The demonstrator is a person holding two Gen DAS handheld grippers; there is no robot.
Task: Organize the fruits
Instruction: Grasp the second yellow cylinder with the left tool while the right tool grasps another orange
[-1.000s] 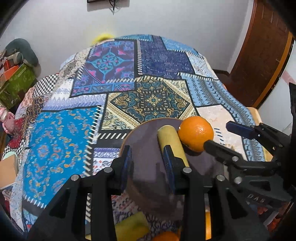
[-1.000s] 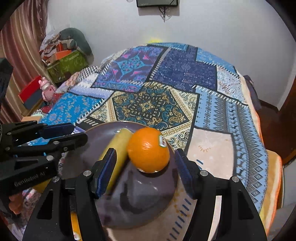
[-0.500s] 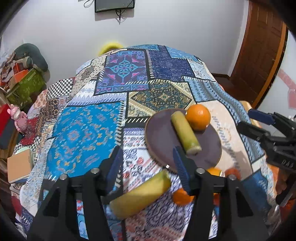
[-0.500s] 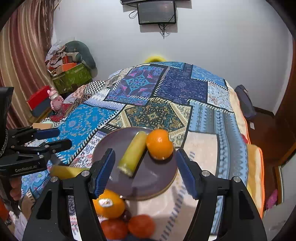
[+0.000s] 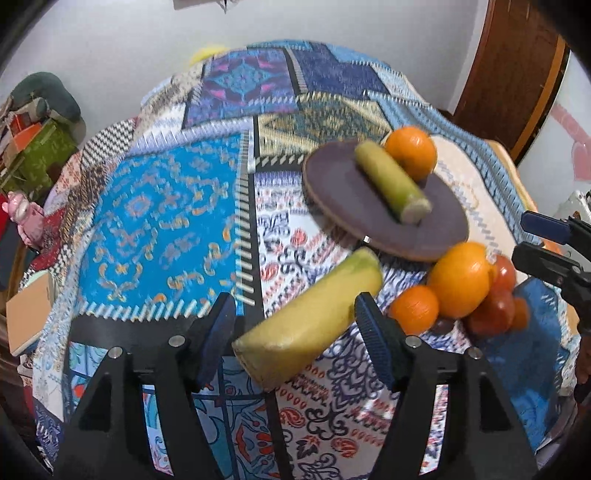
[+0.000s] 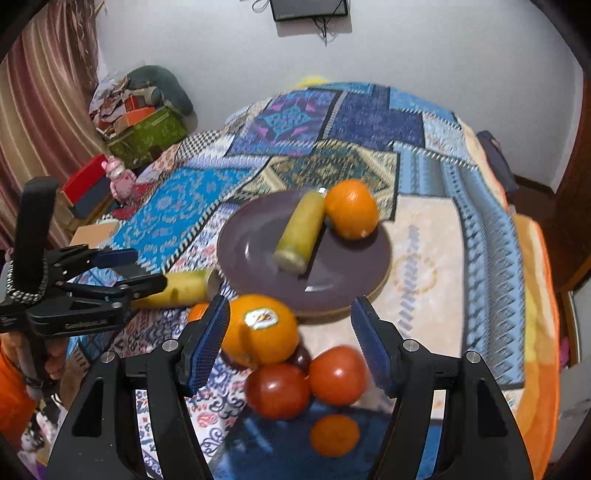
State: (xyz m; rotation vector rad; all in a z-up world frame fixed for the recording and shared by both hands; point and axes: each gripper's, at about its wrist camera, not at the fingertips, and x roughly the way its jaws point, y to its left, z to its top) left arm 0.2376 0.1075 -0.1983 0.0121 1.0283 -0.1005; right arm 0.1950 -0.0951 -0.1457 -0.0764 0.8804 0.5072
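Note:
A dark purple plate (image 5: 354, 206) (image 6: 251, 254) lies on the patterned bedspread and holds a yellow-green banana piece (image 5: 391, 184) (image 6: 299, 232) and an orange (image 5: 412, 151) (image 6: 351, 208). A second, larger banana piece (image 5: 310, 319) (image 6: 177, 290) lies on the cloth in front of the plate, between the fingers of my open left gripper (image 5: 295, 328). A large stickered orange (image 6: 258, 332) (image 5: 460, 284), small oranges (image 5: 415, 308) and red tomatoes (image 6: 306, 380) are piled near the plate. My open right gripper (image 6: 290, 343) hovers over that pile, empty.
The bedspread (image 5: 155, 221) covers a bed that drops off at its edges. A wooden door (image 5: 517, 74) stands at the right. Boxes and toys (image 6: 140, 122) are piled on the floor to the left. A wall screen (image 6: 308, 9) hangs above.
Both grippers have pulled back from the plate toward me. The left one now has the loose banana piece between its open fingers; the right one is now above the orange and tomato pile.

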